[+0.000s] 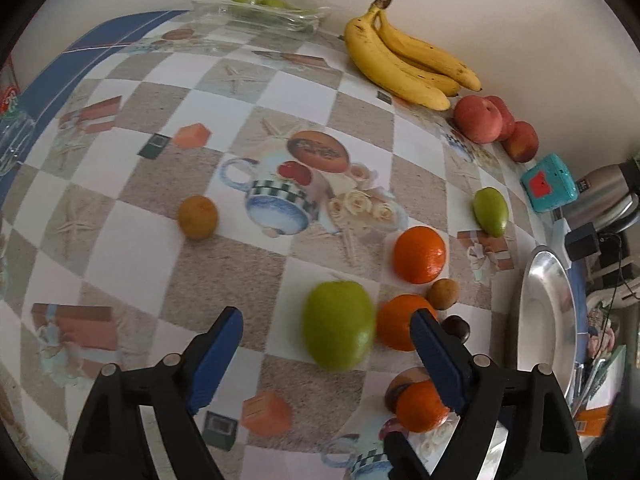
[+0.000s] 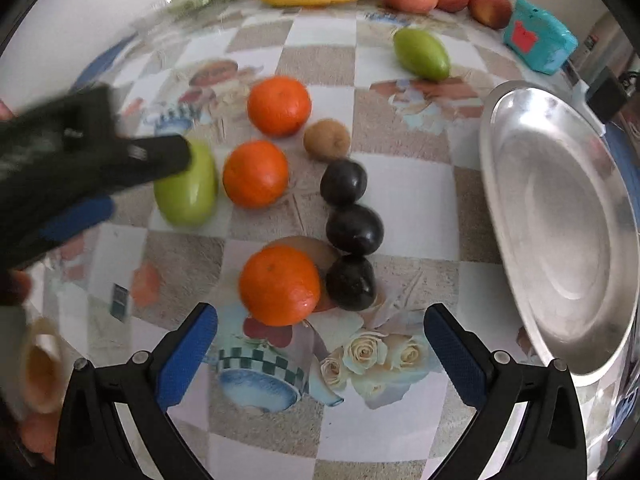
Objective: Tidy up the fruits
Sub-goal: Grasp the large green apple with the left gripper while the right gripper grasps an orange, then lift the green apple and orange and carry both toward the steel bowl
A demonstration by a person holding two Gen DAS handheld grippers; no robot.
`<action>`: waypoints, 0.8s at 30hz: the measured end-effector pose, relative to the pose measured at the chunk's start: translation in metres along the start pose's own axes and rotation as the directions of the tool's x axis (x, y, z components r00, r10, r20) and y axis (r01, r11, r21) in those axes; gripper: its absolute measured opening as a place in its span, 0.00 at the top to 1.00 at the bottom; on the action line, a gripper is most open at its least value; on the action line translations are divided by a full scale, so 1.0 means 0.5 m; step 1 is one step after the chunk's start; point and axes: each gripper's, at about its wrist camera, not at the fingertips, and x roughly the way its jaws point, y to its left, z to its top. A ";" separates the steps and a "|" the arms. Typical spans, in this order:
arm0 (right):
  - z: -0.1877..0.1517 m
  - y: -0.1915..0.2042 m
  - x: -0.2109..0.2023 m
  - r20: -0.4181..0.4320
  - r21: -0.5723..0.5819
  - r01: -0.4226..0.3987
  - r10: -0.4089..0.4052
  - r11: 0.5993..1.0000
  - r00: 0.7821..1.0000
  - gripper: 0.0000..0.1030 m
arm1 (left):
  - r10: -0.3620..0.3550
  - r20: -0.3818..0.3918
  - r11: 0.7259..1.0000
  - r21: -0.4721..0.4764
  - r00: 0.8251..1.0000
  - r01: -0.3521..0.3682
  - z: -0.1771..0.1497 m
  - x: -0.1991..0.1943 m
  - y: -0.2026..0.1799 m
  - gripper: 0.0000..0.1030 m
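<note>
My left gripper is open just above a green mango, which lies between its blue pads; it also shows in the right wrist view over that mango. My right gripper is open and empty, just short of an orange. Two more oranges, three dark plums and a brown kiwi lie in the middle. A second green mango lies farther back. Bananas and red apples lie along the wall.
A round metal plate sits at the right edge of the table. A teal box, a steel flask and a clear tray with green fruit stand at the back. A lone brown fruit lies left.
</note>
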 end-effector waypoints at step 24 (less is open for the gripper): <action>0.003 -0.002 -0.084 0.113 -0.071 -0.010 0.018 0.997 0.993 0.47 | 0.007 -0.016 0.993 -0.115 1.000 -0.009 0.006 -0.027 0.066 0.59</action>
